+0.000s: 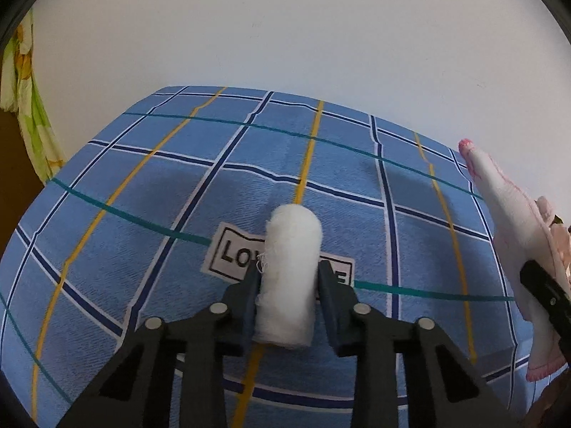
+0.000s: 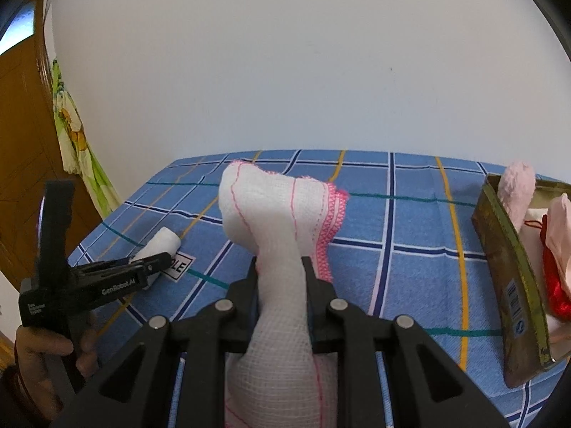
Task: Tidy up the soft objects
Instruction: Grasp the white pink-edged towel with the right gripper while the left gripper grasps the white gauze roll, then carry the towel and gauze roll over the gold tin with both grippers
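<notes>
while gauze roll [image 1: 289, 271] sits, cloth [image 2: 282, 249] dangles.

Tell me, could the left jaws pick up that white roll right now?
Probably yes. The left gripper already has the white roll between its jaws, and nothing on the blue cloth blocks it.

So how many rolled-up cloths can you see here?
2 for sure: a white roll between the left fingers on the bedsheet, and a pink roll standing in the tin. More may be hidden inside.
</notes>
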Tool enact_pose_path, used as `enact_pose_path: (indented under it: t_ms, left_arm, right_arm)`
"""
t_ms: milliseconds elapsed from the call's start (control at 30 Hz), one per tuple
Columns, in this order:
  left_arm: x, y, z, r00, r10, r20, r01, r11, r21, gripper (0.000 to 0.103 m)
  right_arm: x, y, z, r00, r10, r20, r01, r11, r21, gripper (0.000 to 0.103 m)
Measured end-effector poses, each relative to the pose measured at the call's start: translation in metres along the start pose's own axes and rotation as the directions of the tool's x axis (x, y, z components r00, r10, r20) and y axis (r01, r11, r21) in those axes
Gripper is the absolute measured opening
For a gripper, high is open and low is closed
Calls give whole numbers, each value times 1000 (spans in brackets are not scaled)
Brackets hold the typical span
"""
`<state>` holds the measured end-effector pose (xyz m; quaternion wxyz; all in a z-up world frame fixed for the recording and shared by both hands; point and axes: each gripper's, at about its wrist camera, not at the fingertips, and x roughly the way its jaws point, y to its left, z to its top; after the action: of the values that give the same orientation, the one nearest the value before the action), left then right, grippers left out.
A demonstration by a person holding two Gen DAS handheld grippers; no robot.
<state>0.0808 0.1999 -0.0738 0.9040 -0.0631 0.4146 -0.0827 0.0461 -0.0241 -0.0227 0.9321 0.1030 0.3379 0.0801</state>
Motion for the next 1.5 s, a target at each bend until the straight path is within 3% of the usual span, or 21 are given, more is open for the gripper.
enact_pose_path:
  t_ms: [167,300,600,733,1200,1500]
  left_arm:
    - [-19,1,-2,996,-12,93,16,999,-41,32]
    - [-42,-10,-4,972,2,234,6,999,-33,32]
    - [-73,-48,-8,932,-27,362,36,999,-18,32]
    - [-81,-68,-16,924,-52,380,59,998,-6,32]
    - [-99,-153,-24,906,-163,391,138,986,90,32]
    - [-106,-199,-30,894,-211,396,172,976,131,32]
  right_arm:
    - [-15,-3,1,998,15,67,-15,1000,4,20]
    - [-31,-6,5,991,30,130,-31,1000,5,20]
    - [-70,-26,1,966,-57,251,68,997,-33,20]
    - [-83,-38,-2,953,-122,277,140,989,-45,20]
    - [-124,-90,-9,914,-241,325,265,964,-31,20]
    - [-142,-122,-9,900,-285,330,301,954,4,20]
